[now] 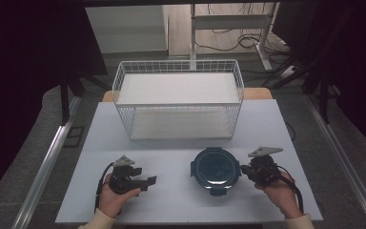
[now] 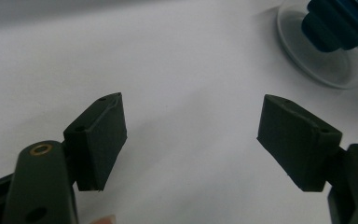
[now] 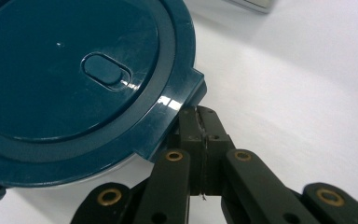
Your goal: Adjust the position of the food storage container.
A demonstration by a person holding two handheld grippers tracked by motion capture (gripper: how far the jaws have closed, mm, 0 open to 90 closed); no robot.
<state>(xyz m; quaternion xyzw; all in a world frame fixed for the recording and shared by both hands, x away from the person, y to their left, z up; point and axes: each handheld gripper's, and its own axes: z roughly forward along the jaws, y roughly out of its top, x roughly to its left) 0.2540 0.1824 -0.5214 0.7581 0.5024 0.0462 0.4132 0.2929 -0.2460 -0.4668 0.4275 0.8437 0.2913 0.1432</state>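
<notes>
A round clear container with a dark teal clip-on lid [image 1: 216, 170] stands on the white table, right of centre near the front. My right gripper [image 1: 243, 170] is shut, pads pressed together with nothing between them. In the right gripper view its tips [image 3: 204, 119] sit against the underside of the lid's [image 3: 65, 70] side latch tab. My left gripper [image 1: 150, 181] lies low on the table to the left, pointing right toward the container, well apart from it. In the left gripper view it [image 2: 191, 135] stands open over bare table, with the container's glass wall [image 2: 317, 70] at the top right.
A white wire basket [image 1: 178, 105] with a pale liner stands at the back middle of the table [image 1: 171, 202]. Past the table's far edge are desk legs and cables on the floor. Dark curtains hang on both sides.
</notes>
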